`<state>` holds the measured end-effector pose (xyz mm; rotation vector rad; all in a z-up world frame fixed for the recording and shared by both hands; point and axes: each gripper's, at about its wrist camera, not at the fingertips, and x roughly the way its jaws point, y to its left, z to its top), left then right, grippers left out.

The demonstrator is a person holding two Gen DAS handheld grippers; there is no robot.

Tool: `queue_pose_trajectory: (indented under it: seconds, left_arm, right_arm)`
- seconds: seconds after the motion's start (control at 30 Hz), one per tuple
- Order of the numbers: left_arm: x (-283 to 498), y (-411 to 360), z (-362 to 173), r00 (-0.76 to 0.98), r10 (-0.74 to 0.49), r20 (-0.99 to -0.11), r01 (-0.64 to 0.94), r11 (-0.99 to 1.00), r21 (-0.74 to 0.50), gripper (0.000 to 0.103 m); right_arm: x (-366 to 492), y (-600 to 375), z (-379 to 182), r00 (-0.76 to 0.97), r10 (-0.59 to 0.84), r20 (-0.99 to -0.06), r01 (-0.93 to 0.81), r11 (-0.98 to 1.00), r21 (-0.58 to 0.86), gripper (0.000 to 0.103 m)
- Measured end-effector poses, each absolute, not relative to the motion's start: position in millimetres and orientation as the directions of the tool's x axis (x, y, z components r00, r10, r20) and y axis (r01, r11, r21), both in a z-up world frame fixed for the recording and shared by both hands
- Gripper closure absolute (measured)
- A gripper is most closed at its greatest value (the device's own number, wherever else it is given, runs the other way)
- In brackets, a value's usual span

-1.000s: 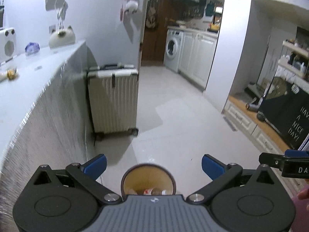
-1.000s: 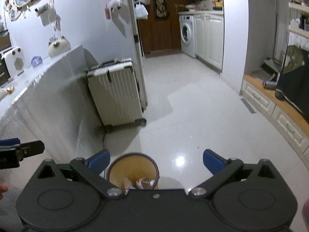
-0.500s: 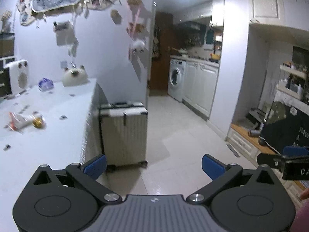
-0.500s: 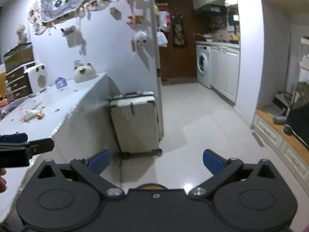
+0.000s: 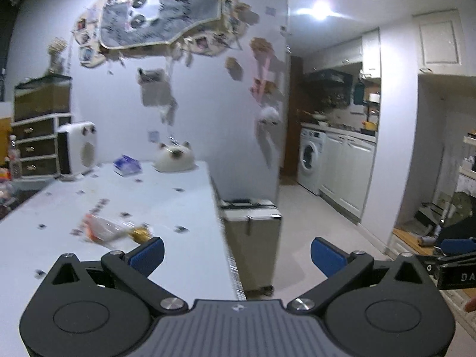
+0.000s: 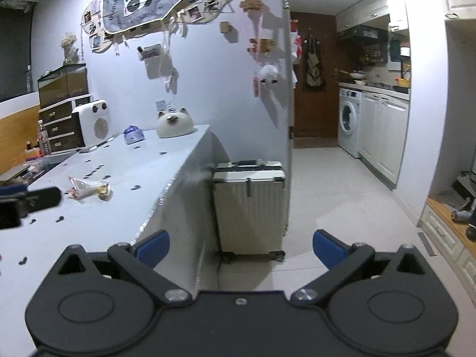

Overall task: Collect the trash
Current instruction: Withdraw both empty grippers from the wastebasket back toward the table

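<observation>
**Trash on the tabletop**

Crumpled clear plastic wrapper with red-orange print, lying flat on the white tabletop. Small gold foil-wrapped piece touching its right end. Both somewhat blurred.

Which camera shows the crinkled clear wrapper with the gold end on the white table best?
The right wrist view: the crinkled clear wrapper lies sharp and unobstructed on the white table. In the left wrist view it sits closer but motion-blurred, beside the open left gripper.

Left gripper wide open, empty, over table edge; crumpled wrapper just beyond left fingertip.
</observation>
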<state>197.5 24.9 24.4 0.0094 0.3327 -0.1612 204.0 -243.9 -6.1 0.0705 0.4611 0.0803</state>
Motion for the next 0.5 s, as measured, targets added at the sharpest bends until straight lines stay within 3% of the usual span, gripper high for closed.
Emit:
queue_pose_trajectory:
  seconds: [0.3, 0.5]
  left_arm:
    - [220, 109, 67, 0.968, -0.042, -0.248, 0.066, 0.994, 0.089, 0.0]
    - [264, 161, 76, 0.965, 0.034, -0.26, -0.012, 0.996, 0.084, 0.0]
  right_arm:
    - [254, -167, 17, 0.891, 0.181, -0.417, -0.146, 0.983, 0.115, 0.0]
    - [284, -121, 23, 0.884, 0.233, -0.405, -0.197, 0.972, 0.129, 0.0]
